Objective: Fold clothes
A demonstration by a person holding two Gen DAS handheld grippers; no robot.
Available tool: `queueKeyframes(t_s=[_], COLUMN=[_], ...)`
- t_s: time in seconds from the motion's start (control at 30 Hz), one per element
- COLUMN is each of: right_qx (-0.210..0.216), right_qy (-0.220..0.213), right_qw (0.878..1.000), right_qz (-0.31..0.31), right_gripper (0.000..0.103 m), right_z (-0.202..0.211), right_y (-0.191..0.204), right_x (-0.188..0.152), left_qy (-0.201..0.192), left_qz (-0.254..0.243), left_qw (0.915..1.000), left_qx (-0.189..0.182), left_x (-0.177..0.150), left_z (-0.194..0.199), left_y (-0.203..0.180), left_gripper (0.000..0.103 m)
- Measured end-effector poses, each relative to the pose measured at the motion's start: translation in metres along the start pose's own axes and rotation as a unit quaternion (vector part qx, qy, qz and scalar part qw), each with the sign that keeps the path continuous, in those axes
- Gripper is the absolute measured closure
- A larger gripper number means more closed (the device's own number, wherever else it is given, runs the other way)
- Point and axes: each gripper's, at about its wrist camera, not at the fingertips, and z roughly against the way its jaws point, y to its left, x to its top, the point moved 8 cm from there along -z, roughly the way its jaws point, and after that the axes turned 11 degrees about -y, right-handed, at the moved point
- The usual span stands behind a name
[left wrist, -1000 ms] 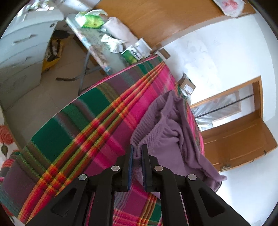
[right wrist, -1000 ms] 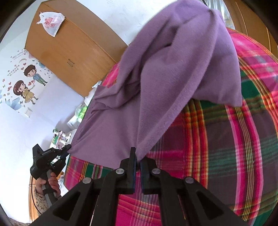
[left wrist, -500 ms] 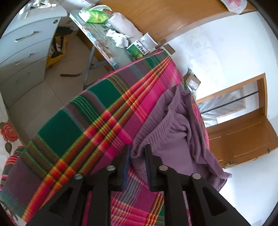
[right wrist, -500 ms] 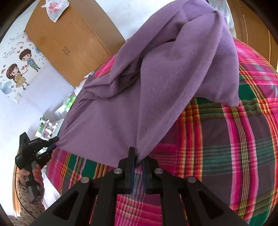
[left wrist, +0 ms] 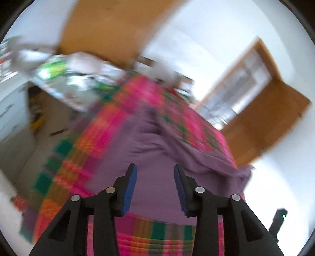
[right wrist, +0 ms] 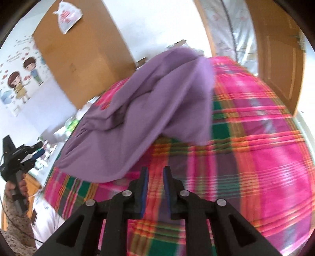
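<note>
A purple garment (left wrist: 155,157) lies loosely folded on a bed under a pink and green plaid blanket (left wrist: 94,137). My left gripper (left wrist: 155,173) hovers above the garment's near part with its jaws opening and nothing pinched between them. In the right wrist view the garment (right wrist: 149,110) lies rumpled ahead on the blanket (right wrist: 256,147). My right gripper (right wrist: 155,173) is just off the garment's near hem, jaws opening with a small gap and no cloth in it. The left gripper (right wrist: 29,153) shows at the far left, held by a hand (right wrist: 13,189).
A wooden wardrobe (right wrist: 78,57) with a white plastic bag (right wrist: 67,17) stands against the far wall. A cluttered side table (left wrist: 65,78) is beyond the bed's left side, with white drawers (left wrist: 11,110) further left. A wooden door (right wrist: 279,59) is on the right.
Both grippers let go of the purple garment's edge and lifted back from it. The left jaws opened wide, the right only a little. The garment's hem now lies on the blanket.
</note>
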Motion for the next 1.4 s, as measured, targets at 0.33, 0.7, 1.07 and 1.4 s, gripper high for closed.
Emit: queueKeyframes(t_s=[0.33,0.7,1.07,1.4], right_qx=[-0.144,-0.069,0.042,0.046], right_qy=[-0.043,-0.059,-0.044,-0.036], right_qw=[0.982,0.996,0.997,0.998], right_qz=[0.115,0.0,-0.049,-0.039], right_gripper=[0.088,0.065,0.065,0.099], right_z=[0.067,0.052,-0.024,-0.063], right_y=[-0.072,-0.117,-0.066,-0.054], right_x=[0.072,0.1,0.104,0.108], left_qy=[0.127,0.118,0.155,0.19], left_qz=[-0.134,-0.291,-0.379,-0.345], left_qw=[0.9729,0.9366,0.901,0.9078], left_qx=[-0.139,-0.156,-0.144,-0.145], left_x=[-0.05,-0.068,-0.084,-0.088], left_z=[-0.079,-0.139,-0.196,-0.227], left_y=[-0.162,-0.289,-0.32,-0.313], left_gripper=[0.056,0.056,0.055,0.07])
